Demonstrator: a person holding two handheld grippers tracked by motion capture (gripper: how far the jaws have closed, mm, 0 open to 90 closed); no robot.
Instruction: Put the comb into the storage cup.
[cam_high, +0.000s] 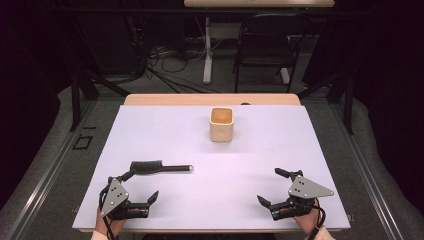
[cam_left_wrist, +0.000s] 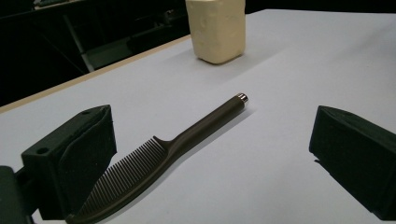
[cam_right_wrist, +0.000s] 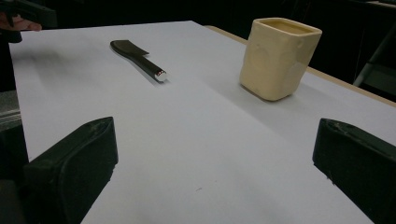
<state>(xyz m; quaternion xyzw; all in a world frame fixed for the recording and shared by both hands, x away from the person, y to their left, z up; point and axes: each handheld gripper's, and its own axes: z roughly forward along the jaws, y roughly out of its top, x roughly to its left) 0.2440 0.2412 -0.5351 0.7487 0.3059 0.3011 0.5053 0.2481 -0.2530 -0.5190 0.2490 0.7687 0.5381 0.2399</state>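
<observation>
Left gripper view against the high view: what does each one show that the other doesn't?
The left gripper view alone makes out the comb's fine teeth and the silver cap on its handle tip, between two black jaws set wide apart. The high view alone shows both the left gripper and the right gripper, open at the near edge, plus the chair and the cables on the floor beyond the table. Both share the comb, the cream cup and the white table top.

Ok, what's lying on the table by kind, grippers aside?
Comb: 1, dark, lying flat
Cup: 1, cream, upright
Total: 2
</observation>
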